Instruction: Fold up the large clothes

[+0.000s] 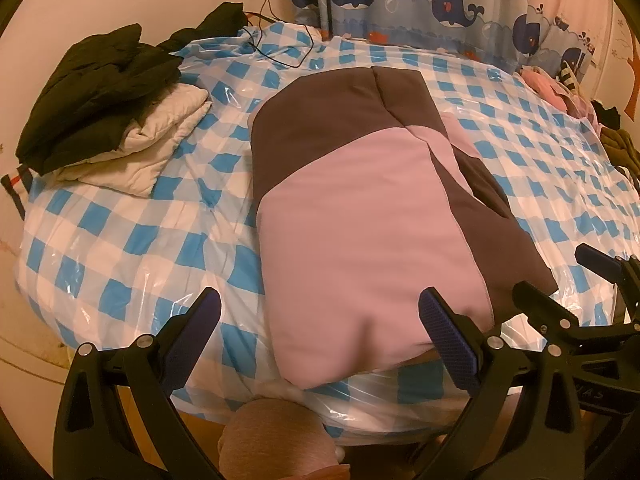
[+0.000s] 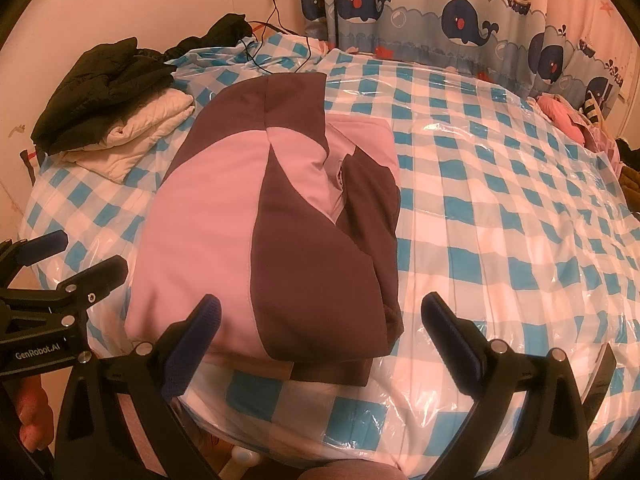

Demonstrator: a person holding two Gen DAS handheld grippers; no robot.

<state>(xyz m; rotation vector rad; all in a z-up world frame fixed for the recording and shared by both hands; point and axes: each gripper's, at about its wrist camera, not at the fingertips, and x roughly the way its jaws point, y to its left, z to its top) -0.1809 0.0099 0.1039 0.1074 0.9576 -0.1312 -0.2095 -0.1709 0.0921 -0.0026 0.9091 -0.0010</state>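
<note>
Left tool (image 1: 320, 328): jaws spread wide, gripping nothing. Right tool (image 2: 320, 334): jaws likewise spread wide and empty. Each tool is also seen from the other's camera, at the frame edge, apart from the cloth.

The folded pink and dark brown padded garment (image 1: 360, 208) lies flat on the bed directly ahead of the left tool. Its near pink hem sits between the two left fingers, closer to the right-hand finger, whose blue pad (image 1: 448, 344) overlaps the hem edge in view; contact cannot be confirmed. From the right tool, the same garment (image 2: 256, 220) lies ahead and to its left, with the near hem just beyond the left finger (image 2: 192, 344); the right finger stands over bare bedding.

Surface: a bed with blue and white checked bedding under a clear glossy plastic sheet (image 2: 500, 216), wrinkled throughout. Ahead-left of both tools, at the far corner, sits a stack of a folded cream quilted garment (image 1: 152, 136) with a black padded jacket (image 1: 96, 92) on top. A thin black cable (image 1: 280, 44) trails from the wall onto the bed's far side. A whale-print curtain (image 2: 440, 20) hangs beyond the far edge. Pink clothing (image 2: 560, 120) is heaped at the far right.

Clearance: open bedding lies to the right of the garment. The bed's near edge runs just below both tools.
</note>
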